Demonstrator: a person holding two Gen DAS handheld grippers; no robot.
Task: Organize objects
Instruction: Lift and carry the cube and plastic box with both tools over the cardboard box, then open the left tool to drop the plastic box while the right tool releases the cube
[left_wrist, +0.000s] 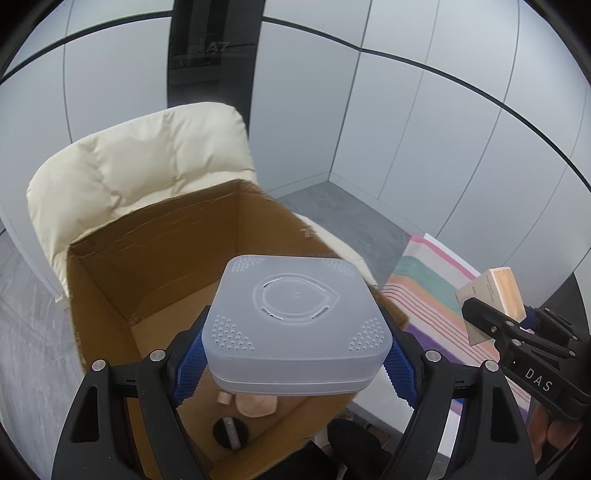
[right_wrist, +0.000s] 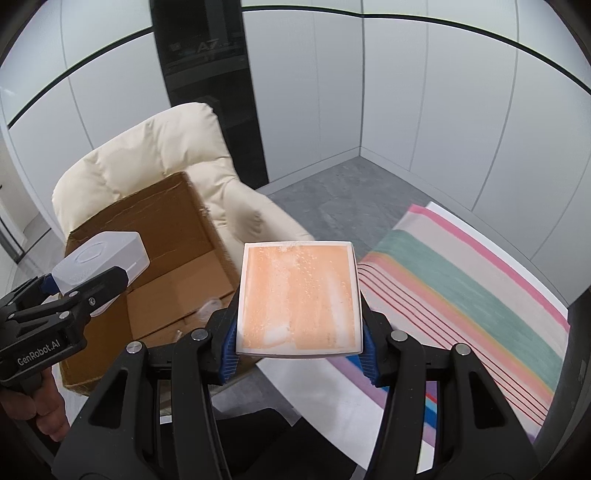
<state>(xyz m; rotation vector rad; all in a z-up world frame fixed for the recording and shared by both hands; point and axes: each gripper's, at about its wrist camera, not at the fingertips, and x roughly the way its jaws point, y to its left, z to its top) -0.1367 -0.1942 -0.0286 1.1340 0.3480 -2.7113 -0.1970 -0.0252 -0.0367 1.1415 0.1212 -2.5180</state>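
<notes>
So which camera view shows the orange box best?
The right wrist view: the orange box fills the centre, its face fully visible between the jaws. The left wrist view shows it only small at the right edge, seen edge-on.

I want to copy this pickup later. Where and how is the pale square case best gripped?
Grip the pale square case across its two opposite flat side walls, coming in level from the near edge, as the left gripper does now. The top is domed with rounded corners, so the straight walls probably give the pads better seating.

Carton on chair; rug to its right; small items in carton.
</notes>
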